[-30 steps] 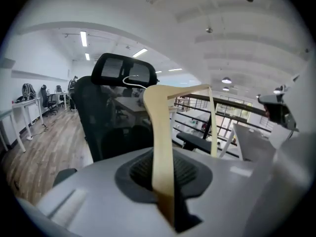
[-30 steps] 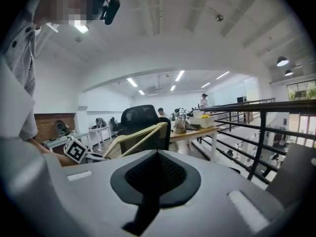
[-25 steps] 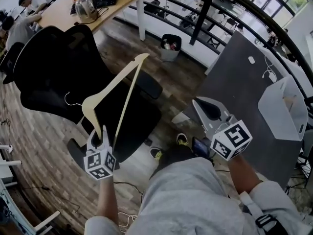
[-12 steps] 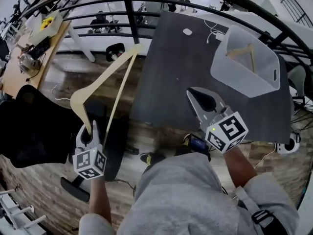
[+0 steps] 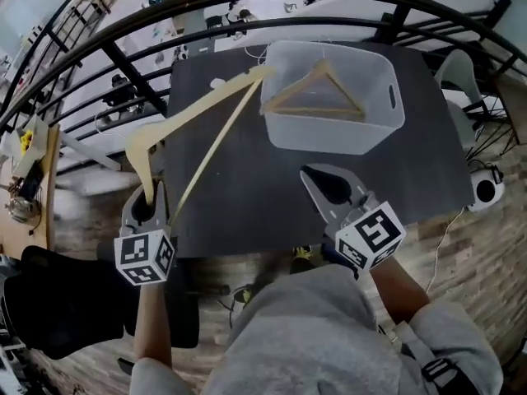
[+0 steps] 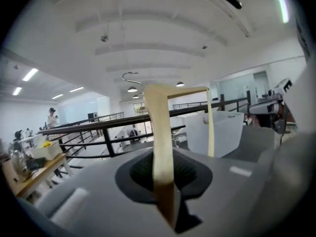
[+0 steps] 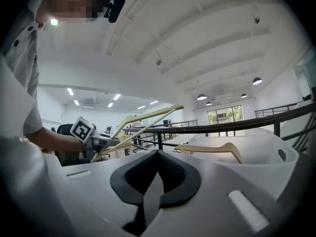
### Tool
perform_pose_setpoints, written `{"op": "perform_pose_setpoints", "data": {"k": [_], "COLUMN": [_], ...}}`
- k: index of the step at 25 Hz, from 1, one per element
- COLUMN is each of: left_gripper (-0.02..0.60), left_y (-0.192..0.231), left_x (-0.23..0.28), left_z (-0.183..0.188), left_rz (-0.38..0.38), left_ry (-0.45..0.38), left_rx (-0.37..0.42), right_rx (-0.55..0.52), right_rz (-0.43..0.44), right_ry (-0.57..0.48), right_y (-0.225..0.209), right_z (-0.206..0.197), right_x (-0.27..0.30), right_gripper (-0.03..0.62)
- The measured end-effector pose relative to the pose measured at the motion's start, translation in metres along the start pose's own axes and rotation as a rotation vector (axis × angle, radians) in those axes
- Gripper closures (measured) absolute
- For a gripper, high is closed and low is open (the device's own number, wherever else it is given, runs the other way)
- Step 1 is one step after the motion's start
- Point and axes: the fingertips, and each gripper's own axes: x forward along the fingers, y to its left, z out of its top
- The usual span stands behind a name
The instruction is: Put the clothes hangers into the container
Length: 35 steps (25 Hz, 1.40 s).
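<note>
**Head view.** Left claw (image 5: 146, 202) is clamped on the end of one arm of a pale wooden hanger (image 5: 198, 109). This held hanger is raised and slopes toward the container (image 5: 394, 97), a translucent white bin on the dark tabletop (image 5: 247, 179). Its far tip overlaps the container's left corner; contact there cannot be determined. A second hanger (image 5: 317, 97) lies inside the container. Right claw (image 5: 319, 178) is just in front of the container, above the tabletop, with its jaws together and nothing between them.

**Left gripper view.** The jaws grip the hanger arm (image 6: 163, 172), which rises straight up between them. The hanger's wire hook (image 6: 131, 77) shows at the top. The container (image 6: 219, 132) stands ahead and to the right of the gripped arm, with a black railing (image 6: 89, 128) to the container's left.

**Right gripper view.** The right claw (image 7: 149, 184) has its pads closed against each other and holds nothing. The container rim (image 7: 276, 154) is ahead and to the right, with the second hanger (image 7: 217, 149) resting in it. To the left of the container, the left claw (image 7: 101, 142) holds its hanger (image 7: 148, 115) angled up toward the container.
</note>
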Motion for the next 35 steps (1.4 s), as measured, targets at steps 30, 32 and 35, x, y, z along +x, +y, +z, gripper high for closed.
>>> {"op": "perform_pose_setpoints", "data": {"k": [30,32,35], "left_gripper": [0.525,0.525,0.436], "left_y": [-0.315,-0.317,-0.316], "left_x": [0.294,0.295,0.282], "left_z": [0.094,0.095,0.1], "left_rz": [-0.192,-0.185,-0.236], "left_ry": [0.593,0.576,0.527], "left_rx": [1.166,1.211,1.184], "right_rx": [0.126,0.122,0.113], "right_rz": [-0.48,-0.502,-0.537], "right_ry": [-0.09,-0.092,-0.092], "right_y": [-0.195,-0.197,-0.201], "right_z": [-0.046,-0.044,-0.042], "right_x": [-0.224,-0.233,-0.247], "right_gripper": [0.595,0.595,0.595]}}
